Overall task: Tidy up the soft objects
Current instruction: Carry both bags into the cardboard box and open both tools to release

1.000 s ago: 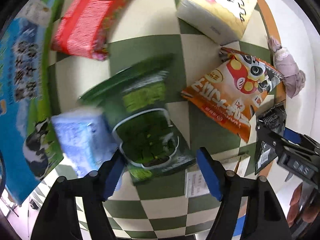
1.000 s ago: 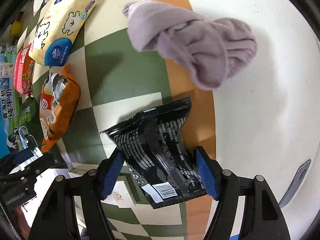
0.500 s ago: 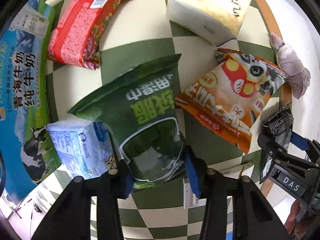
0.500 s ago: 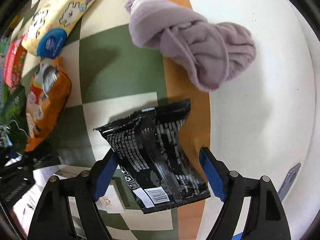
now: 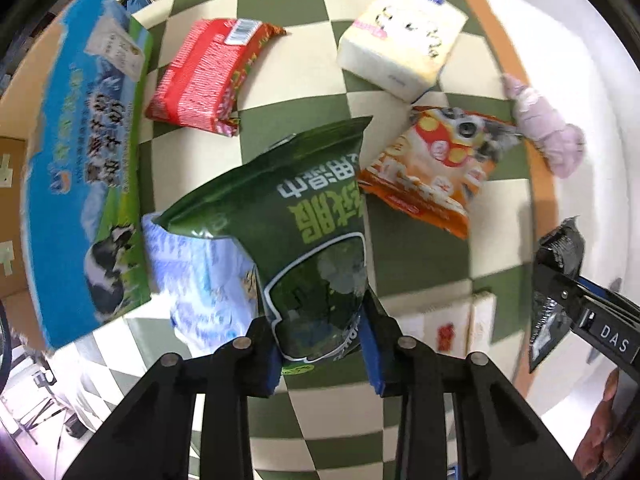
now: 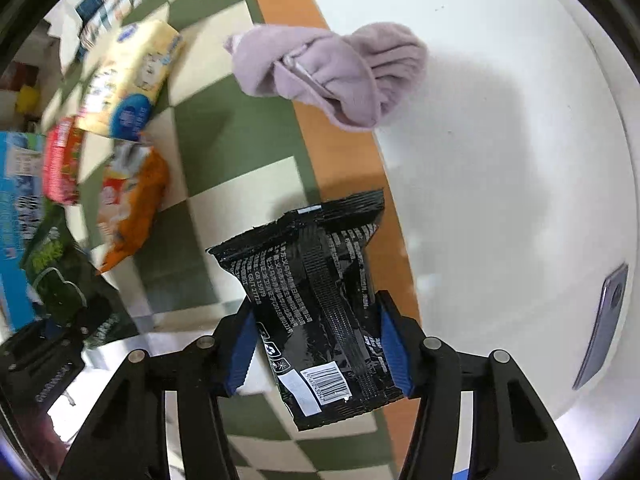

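My left gripper (image 5: 324, 344) is shut on the lower end of a green snack pouch (image 5: 304, 216), which hangs tilted above the checkered mat (image 5: 288, 56). Under it lies a blue-and-white tissue pack (image 5: 200, 280). In the right wrist view my right gripper (image 6: 316, 344) has its jaws closing on a black foil packet (image 6: 320, 300); both blue pads touch its crumpled sides. That packet (image 5: 556, 280) also shows at the right edge of the left wrist view. A lilac cloth (image 6: 332, 72) lies bunched at the mat's orange border.
A red packet (image 5: 208, 76), a yellow tissue pack (image 5: 404, 44) and an orange snack bag (image 5: 436, 168) lie on the mat. A blue milk carton box (image 5: 84, 168) stands along the left. A phone (image 6: 604, 320) rests on the white table (image 6: 500, 160).
My left gripper closed on the green pouch and lifted it off the mat. My right gripper's jaws narrowed onto the black packet, and the hand shifted sideways.
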Tool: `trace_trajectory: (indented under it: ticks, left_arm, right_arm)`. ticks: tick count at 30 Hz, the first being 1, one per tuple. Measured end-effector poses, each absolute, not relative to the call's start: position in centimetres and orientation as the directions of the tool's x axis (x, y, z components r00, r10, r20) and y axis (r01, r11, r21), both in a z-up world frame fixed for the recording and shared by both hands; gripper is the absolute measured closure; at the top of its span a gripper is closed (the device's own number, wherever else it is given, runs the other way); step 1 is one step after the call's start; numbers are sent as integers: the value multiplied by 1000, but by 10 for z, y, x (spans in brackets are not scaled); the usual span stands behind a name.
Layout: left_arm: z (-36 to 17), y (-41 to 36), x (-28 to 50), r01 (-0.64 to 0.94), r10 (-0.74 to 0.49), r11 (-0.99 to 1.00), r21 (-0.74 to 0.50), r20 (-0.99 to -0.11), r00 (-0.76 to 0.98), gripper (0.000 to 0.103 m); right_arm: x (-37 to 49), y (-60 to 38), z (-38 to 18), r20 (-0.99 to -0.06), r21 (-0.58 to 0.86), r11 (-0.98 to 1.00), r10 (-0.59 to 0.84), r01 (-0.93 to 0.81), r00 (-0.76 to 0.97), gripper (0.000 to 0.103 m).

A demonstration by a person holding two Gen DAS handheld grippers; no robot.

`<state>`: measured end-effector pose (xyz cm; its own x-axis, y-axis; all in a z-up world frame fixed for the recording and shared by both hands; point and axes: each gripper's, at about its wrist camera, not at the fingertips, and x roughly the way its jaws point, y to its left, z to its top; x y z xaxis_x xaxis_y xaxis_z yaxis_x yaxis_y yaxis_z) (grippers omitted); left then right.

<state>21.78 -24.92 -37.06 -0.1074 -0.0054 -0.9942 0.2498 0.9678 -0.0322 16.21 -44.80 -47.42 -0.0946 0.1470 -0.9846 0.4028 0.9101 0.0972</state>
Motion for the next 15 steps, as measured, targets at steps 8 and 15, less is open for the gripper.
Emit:
trace_trajectory:
  ticks: [8, 15]
  left_arm:
    - [-259, -212, 200, 239, -135, 962, -131, -991, 3, 74]
    - [-176, -138, 232, 196, -154, 973, -124, -977, 149, 74]
  right_arm:
    - [140, -410, -423, -975, 210, 910, 220, 358, 14, 45]
    - [199, -351, -319, -943, 332, 908, 311, 254, 120, 45]
